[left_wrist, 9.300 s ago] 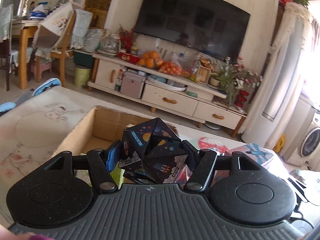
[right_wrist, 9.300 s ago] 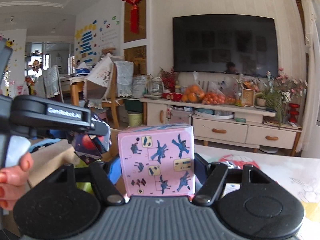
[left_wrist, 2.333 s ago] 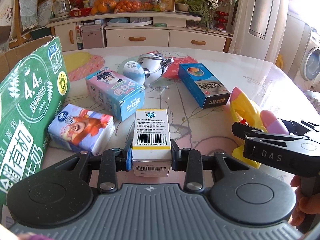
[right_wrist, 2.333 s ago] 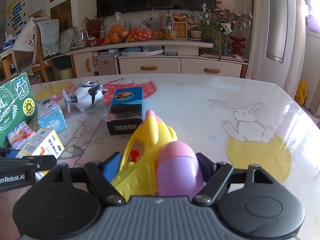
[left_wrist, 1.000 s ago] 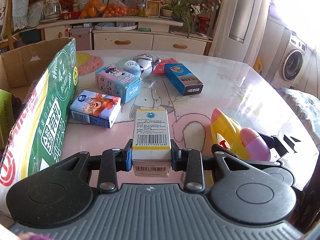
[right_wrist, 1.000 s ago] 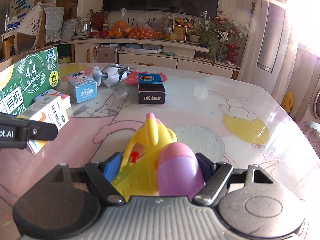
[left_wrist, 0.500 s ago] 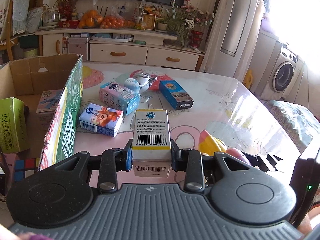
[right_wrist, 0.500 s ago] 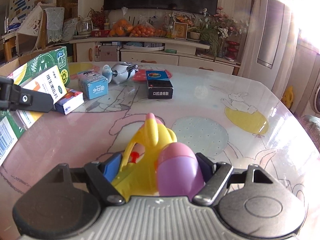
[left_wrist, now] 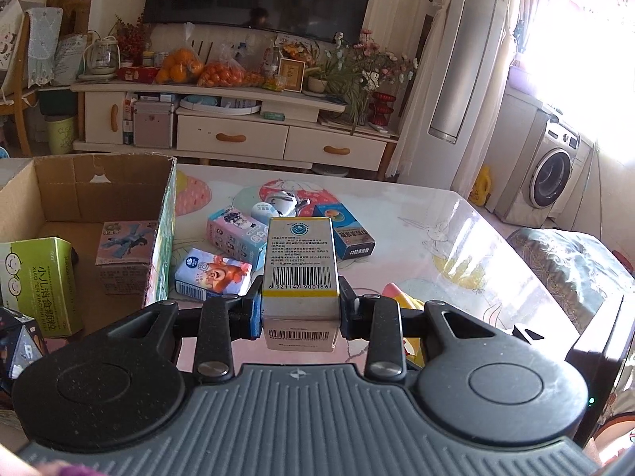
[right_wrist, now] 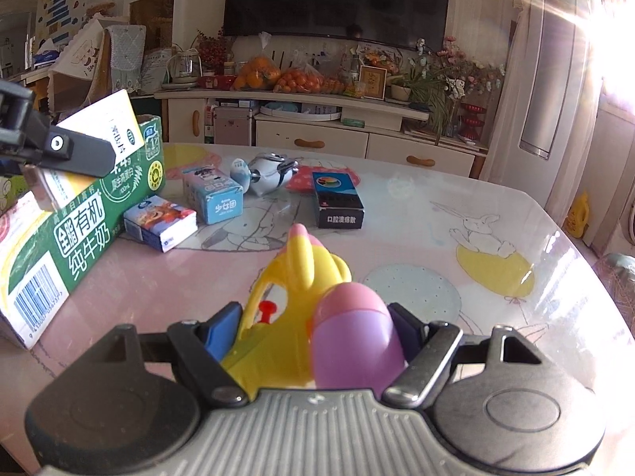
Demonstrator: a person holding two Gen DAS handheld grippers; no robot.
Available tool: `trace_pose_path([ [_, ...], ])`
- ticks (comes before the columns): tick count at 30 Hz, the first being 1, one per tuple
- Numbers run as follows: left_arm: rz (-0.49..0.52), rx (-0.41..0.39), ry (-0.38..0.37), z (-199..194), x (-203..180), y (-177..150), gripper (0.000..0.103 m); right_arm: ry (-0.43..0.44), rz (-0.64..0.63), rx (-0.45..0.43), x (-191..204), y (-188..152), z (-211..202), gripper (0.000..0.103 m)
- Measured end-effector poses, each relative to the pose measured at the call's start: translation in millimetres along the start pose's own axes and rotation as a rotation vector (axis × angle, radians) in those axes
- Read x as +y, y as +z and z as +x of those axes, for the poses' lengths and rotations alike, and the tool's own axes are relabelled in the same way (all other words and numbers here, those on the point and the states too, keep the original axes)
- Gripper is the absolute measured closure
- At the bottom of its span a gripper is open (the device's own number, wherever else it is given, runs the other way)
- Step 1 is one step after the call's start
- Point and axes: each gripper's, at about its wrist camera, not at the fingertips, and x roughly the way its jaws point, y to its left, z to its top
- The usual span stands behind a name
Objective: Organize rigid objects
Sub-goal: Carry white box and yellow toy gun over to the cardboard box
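Jaws of the left gripper pinch the white-and-yellow barcoded carton by its two side faces; jaws of the right gripper stand wider and clamp the yellow-and-pink toy water gun across its body

Change since two seconds ago: both loads, then low at the table, are now lifted clear of it. The left wrist view then showed only the green printed wall of the cardboard box; it now looks down into the open top at 9 o'clock

Box contents in view: a green carton, a pink printed box and part of a dark space-print cube

Left on the table at 12 o'clock of the left gripper: a cartoon carton, a pink-and-blue box, a dark blue box and a silver-white toy

Judgement: pick-up is complete for both items, and transfer to the box is in hand. The left load is nearer the opening and can go in first. Four items remain
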Motion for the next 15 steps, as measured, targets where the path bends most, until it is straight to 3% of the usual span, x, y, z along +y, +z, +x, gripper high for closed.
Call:
trace_pose_path([
  [15, -0.117, -0.109, 0.084, -24, 56, 38, 0.061, 0.130, -0.061, -0.170, 52, 56, -32, 0.025],
])
